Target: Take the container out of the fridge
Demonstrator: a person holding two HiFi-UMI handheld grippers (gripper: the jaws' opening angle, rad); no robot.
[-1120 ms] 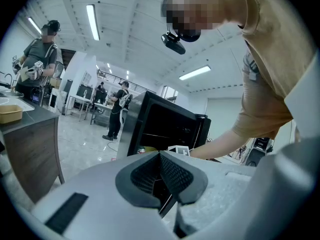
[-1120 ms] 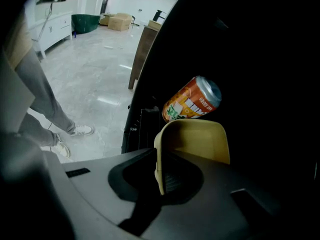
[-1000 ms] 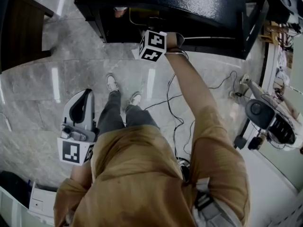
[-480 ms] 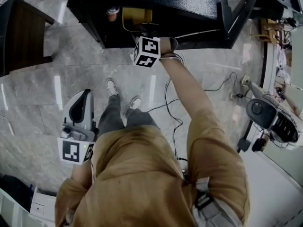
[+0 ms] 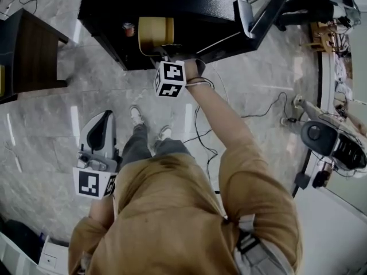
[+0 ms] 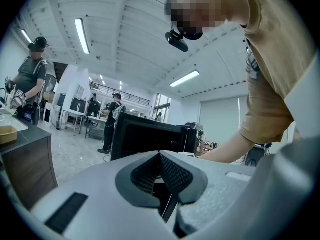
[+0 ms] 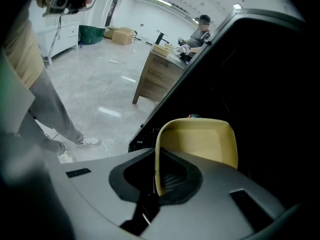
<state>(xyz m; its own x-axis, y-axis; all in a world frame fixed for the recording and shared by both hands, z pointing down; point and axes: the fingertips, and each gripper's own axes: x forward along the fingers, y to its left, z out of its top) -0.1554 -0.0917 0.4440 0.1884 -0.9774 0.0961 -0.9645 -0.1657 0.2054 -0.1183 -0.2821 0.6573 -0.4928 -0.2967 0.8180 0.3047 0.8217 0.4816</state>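
A yellow container (image 5: pixel 156 34) stands at the front of the open black fridge (image 5: pixel 189 4), on the floor ahead of me. My right gripper (image 5: pixel 162 55) reaches to its near side. In the right gripper view the container (image 7: pixel 200 144) fills the middle and its thin rim runs down between the jaws of that gripper (image 7: pixel 159 176), which are closing on it. My left gripper (image 5: pixel 103 116) hangs by my left side, far from the fridge. Its jaws (image 6: pixel 161 156) meet with nothing between them.
The fridge door (image 5: pixel 261 13) swings open to the right. A small can (image 5: pixel 129 28) sits left of the container inside. A dark wooden table (image 5: pixel 31 44) stands at the left. Cables (image 5: pixel 206 130) trail over the floor, and equipment (image 5: pixel 330 145) lies at the right.
The yellow container has come forward out of the fridge's dark interior into plain sight. My right gripper drew back toward me and a little left with it. The left gripper stayed put.
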